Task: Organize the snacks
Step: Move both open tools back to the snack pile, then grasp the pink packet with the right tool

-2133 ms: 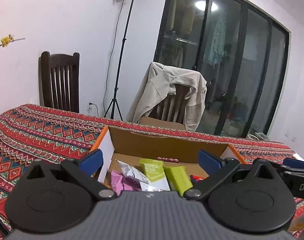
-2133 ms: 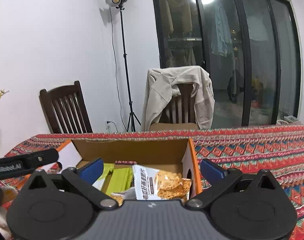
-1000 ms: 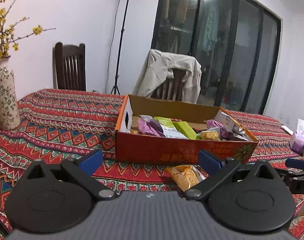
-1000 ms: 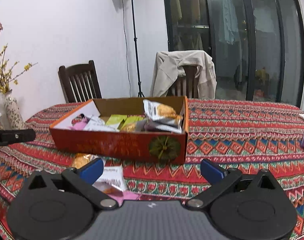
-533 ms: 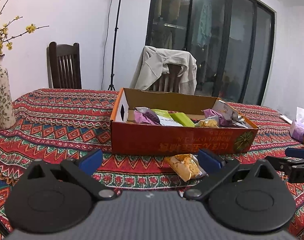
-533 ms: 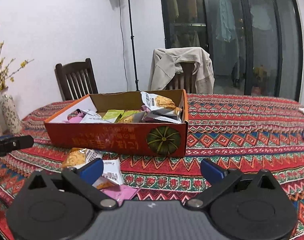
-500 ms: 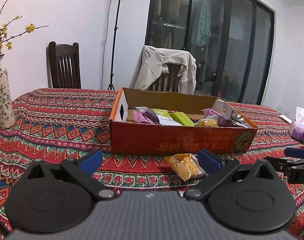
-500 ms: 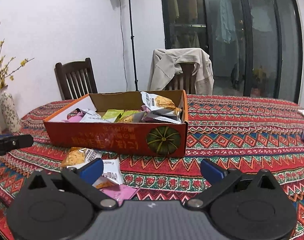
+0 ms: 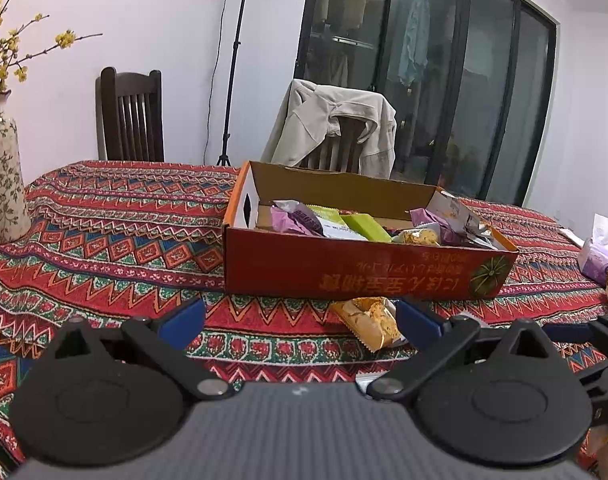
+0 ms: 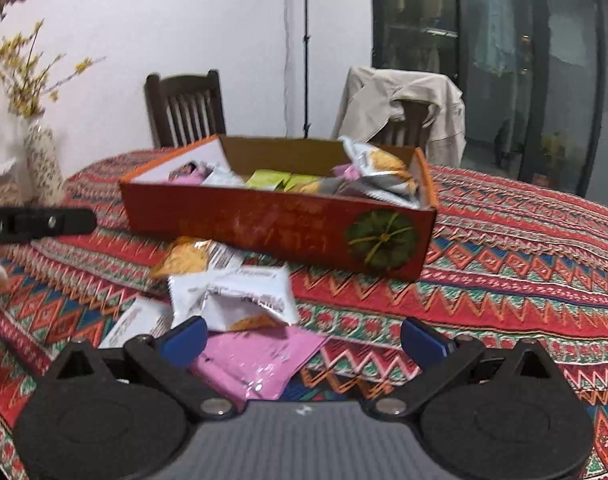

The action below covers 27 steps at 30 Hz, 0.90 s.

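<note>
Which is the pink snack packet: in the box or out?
Out. The pink snack packet lies flat on the tablecloth, in front of the red box.

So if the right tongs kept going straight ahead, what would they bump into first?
Probably the pink packet lying just ahead of the open right tongs, then the white packet behind it. Depth is hard to judge, so they might pass above both.

The left wrist camera sits low over the tablecloth [image 9: 104, 248] and looks forward at the long front side of the snack box [image 9: 364, 268], near it. The right wrist camera looks from further right, tilted down, toward the box corner with the pumpkin picture [image 10: 380, 244]. Both views share the box, the chairs and the glass doors.
</note>
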Each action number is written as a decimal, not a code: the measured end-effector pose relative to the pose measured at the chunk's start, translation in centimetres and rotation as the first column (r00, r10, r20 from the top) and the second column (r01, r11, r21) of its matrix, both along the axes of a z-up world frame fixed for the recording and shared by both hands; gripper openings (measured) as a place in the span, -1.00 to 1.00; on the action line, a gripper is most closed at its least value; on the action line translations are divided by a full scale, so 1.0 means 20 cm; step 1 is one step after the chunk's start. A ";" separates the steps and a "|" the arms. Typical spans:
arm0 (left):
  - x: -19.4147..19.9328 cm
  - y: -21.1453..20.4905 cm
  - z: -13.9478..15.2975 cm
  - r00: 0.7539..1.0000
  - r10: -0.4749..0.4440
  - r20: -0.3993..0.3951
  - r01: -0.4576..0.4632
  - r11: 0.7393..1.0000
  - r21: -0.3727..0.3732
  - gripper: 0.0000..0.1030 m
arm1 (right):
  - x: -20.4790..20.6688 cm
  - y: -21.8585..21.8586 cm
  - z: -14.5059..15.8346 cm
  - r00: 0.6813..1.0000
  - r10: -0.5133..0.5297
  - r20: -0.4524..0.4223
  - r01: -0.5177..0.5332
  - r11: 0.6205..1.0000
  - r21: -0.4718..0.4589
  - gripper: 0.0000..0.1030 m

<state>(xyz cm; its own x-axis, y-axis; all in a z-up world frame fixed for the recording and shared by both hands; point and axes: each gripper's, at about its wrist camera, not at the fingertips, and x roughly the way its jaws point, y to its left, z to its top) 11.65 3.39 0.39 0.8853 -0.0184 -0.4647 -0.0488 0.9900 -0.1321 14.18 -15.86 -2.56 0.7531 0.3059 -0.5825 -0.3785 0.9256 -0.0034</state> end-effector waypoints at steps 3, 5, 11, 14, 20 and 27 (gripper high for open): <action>0.01 0.01 -0.01 1.000 0.000 -0.013 0.000 1.000 -0.004 1.00 | 0.01 0.05 -0.02 0.999 0.037 -0.039 -0.037 0.999 0.002 1.00; 0.01 0.01 -0.01 1.000 0.002 -0.018 -0.002 1.000 -0.008 1.00 | 0.03 0.09 -0.03 0.997 0.045 -0.061 -0.046 0.999 -0.006 1.00; 0.01 0.01 -0.01 1.000 0.002 -0.026 -0.003 1.000 -0.015 1.00 | 0.09 0.18 -0.08 0.995 0.037 -0.096 -0.041 0.998 -0.038 1.00; 0.01 0.02 -0.02 0.999 0.001 -0.032 -0.002 1.000 -0.020 1.00 | 0.11 0.16 -0.08 0.994 0.017 -0.104 -0.019 1.000 -0.018 1.00; 0.02 0.03 -0.02 0.999 -0.003 -0.039 0.002 0.999 -0.032 1.00 | 0.09 0.15 -0.01 0.997 0.025 -0.070 -0.022 0.999 0.047 1.00; 0.01 0.04 -0.01 0.999 -0.007 -0.036 0.005 0.999 -0.046 1.00 | 0.20 0.26 0.02 0.996 -0.002 -0.094 0.004 1.000 0.027 1.00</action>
